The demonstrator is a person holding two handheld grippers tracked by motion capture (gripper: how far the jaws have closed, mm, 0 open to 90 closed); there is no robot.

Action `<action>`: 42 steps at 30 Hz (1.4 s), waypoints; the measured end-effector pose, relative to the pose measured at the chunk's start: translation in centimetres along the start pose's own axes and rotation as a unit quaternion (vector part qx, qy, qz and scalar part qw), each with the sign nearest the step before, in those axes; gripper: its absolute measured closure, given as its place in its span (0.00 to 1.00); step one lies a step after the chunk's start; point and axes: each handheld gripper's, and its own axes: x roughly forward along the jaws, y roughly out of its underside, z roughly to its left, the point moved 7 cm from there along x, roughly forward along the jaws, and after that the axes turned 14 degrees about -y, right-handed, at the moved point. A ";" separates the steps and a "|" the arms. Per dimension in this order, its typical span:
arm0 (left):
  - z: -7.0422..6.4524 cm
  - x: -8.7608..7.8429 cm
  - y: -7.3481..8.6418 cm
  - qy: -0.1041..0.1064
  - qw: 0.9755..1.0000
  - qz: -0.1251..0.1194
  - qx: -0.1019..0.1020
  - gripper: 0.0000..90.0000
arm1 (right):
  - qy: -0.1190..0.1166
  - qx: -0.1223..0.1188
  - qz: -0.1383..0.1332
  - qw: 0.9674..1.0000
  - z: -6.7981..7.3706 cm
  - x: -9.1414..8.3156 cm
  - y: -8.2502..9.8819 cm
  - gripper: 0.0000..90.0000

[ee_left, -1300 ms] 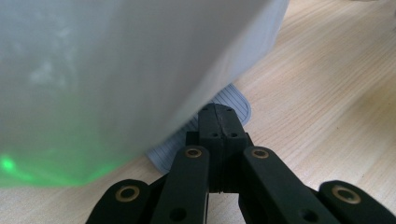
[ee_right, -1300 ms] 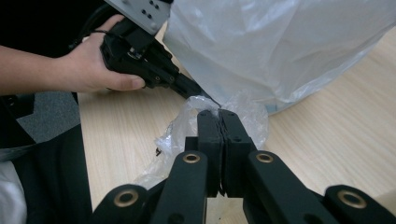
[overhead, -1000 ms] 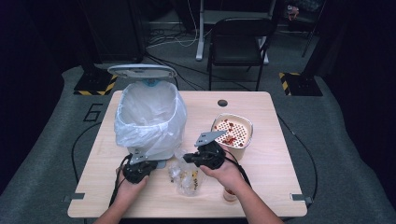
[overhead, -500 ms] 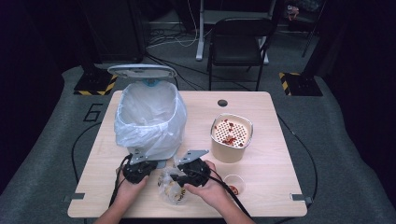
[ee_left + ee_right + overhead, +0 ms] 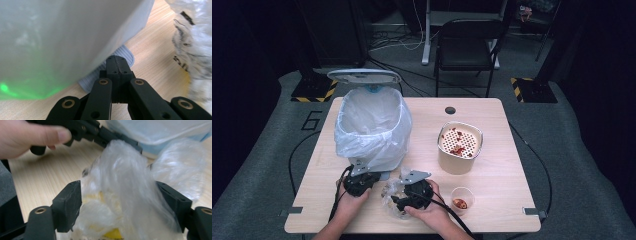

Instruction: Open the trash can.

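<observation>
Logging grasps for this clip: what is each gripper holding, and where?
Right gripper, jaws just opening, straddles the crumpled plastic bag at mid-body, unclamped. Left gripper is shut, empty.

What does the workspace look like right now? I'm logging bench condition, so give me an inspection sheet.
Surface: wooden table, dry, no spills seen.
Job's things: crumpled plastic bag with something yellow inside, near the front edge; bin lined with a white bag, lid up.
Clutter: beige container with perforated top and red scraps; small cup holding red bits.
Grippers: left gripper shut on the bin's pedal; right gripper has just been opening, its jaws astride the plastic bag.
Cables: black cable loops off the table's left side.
Surroundings: chair behind the table, dark room.
</observation>
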 end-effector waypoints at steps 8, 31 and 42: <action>0.0 0.0 0.0 0.001 1.000 -0.001 0.000 1.00 | 0.007 -0.008 0.019 1.000 -0.2 1.3 1.3 0.27; 0.0 0.0 0.0 0.001 1.000 -0.001 0.000 1.00 | 0.037 0.003 0.032 0.999 -1.4 2.3 2.5 0.80; 0.0 0.0 0.0 0.001 1.000 -0.001 0.000 1.00 | -0.001 0.008 0.011 1.000 0.1 0.0 -0.1 0.92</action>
